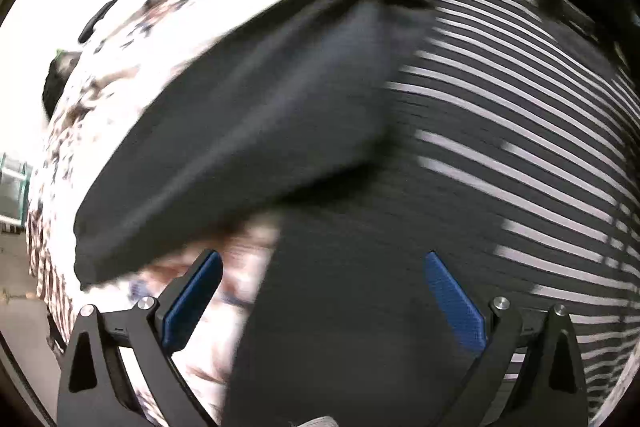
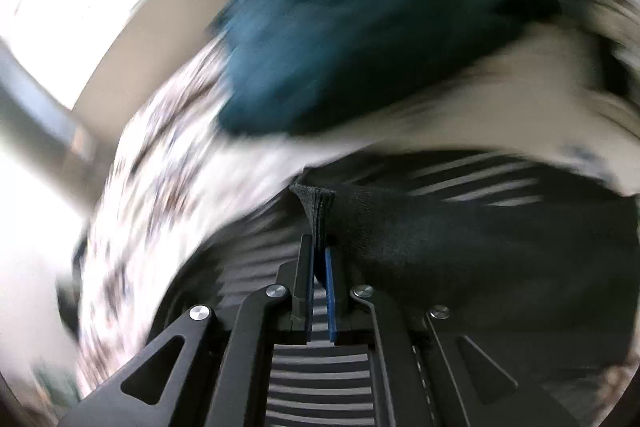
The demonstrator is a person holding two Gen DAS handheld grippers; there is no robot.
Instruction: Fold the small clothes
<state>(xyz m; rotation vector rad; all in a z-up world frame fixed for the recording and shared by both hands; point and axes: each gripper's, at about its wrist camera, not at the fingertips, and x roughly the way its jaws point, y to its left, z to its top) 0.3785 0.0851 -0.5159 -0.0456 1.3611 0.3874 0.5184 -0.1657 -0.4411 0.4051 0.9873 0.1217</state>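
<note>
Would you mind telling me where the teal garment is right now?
The teal garment fills the right wrist view's upper centre, on the floral cloth beyond the striped garment; the left wrist view shows it top right.

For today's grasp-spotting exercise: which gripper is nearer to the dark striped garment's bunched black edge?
Right. The right gripper is shut on the bunched black edge of the striped garment. The left gripper is open, over the garment, gripping nothing.
</note>
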